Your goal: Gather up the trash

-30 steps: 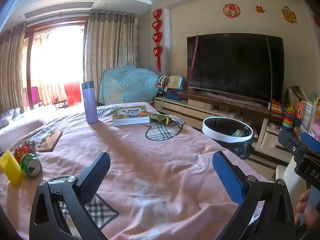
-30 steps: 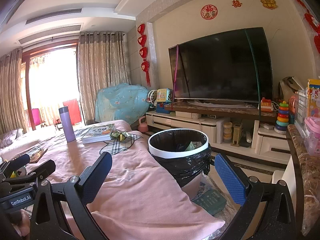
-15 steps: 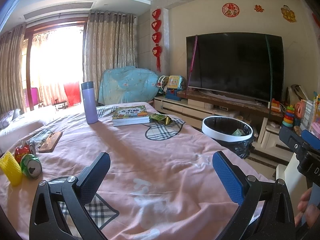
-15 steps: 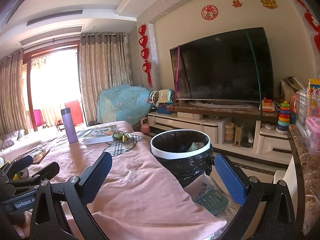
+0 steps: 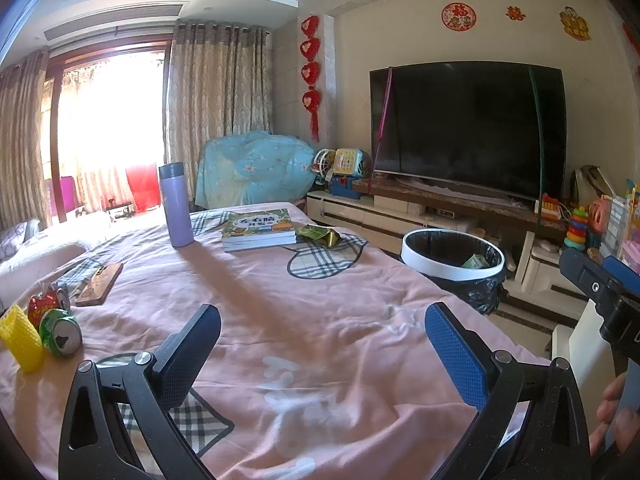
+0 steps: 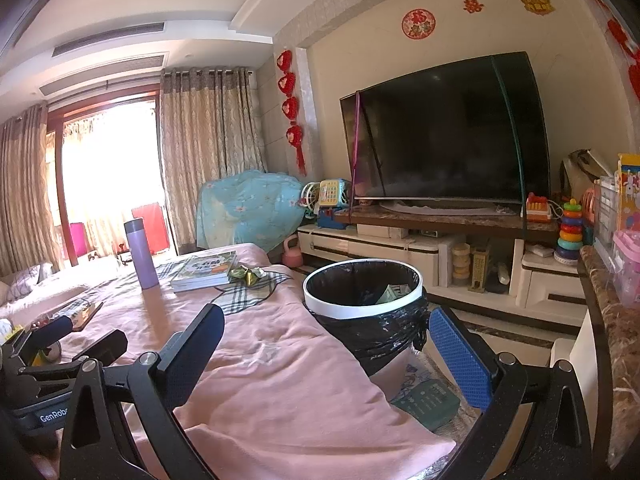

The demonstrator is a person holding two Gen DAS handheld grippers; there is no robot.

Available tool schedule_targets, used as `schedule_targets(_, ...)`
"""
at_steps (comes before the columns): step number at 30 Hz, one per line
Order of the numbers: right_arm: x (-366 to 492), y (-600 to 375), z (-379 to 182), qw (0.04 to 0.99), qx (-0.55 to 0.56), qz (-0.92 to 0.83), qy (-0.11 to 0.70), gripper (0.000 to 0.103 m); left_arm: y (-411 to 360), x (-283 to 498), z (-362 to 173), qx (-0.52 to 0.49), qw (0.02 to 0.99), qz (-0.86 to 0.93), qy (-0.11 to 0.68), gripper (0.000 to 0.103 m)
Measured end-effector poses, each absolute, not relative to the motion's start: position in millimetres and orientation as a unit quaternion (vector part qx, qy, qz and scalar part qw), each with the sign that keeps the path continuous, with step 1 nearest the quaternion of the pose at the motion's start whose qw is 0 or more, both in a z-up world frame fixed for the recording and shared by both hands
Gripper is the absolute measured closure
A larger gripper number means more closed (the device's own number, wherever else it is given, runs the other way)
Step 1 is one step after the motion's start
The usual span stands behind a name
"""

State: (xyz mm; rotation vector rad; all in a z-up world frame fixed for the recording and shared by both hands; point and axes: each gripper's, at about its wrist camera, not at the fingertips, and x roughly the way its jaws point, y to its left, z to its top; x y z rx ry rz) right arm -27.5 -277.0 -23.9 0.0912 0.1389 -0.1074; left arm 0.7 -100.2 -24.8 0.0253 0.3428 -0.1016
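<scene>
A bin (image 5: 452,258) (image 6: 362,294) with a white rim and black liner stands off the table's right edge, with some paper trash inside. A crumpled green-gold wrapper (image 5: 320,235) (image 6: 246,274) lies beside the books. A crushed green can (image 5: 61,333), a yellow foam sleeve (image 5: 19,338) and a red wrapper (image 5: 42,305) lie at the table's left. My left gripper (image 5: 322,354) hangs open and empty over the pink cloth. My right gripper (image 6: 326,354) is open and empty, near the bin.
A purple flask (image 5: 175,205), stacked books (image 5: 258,229) and a phone (image 5: 99,284) sit on the pink tablecloth (image 5: 304,320). Behind are a TV (image 5: 468,130) on a low cabinet, toys and a marble counter (image 6: 612,340). A green booklet (image 6: 426,404) lies on the floor.
The right gripper's view has drifted slightly right and nearer the bin. The left gripper has hardly moved. Both stay open.
</scene>
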Motion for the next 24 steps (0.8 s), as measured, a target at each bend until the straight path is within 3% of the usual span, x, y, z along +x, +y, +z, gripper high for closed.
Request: schedule_targets(24,-14.2,-276.6,-26.8,0.993,0.054,-0.047,0.091,0.000,-100.7,7.8,-23.2,0.012,0.983,-0.054,0.177,0.001)
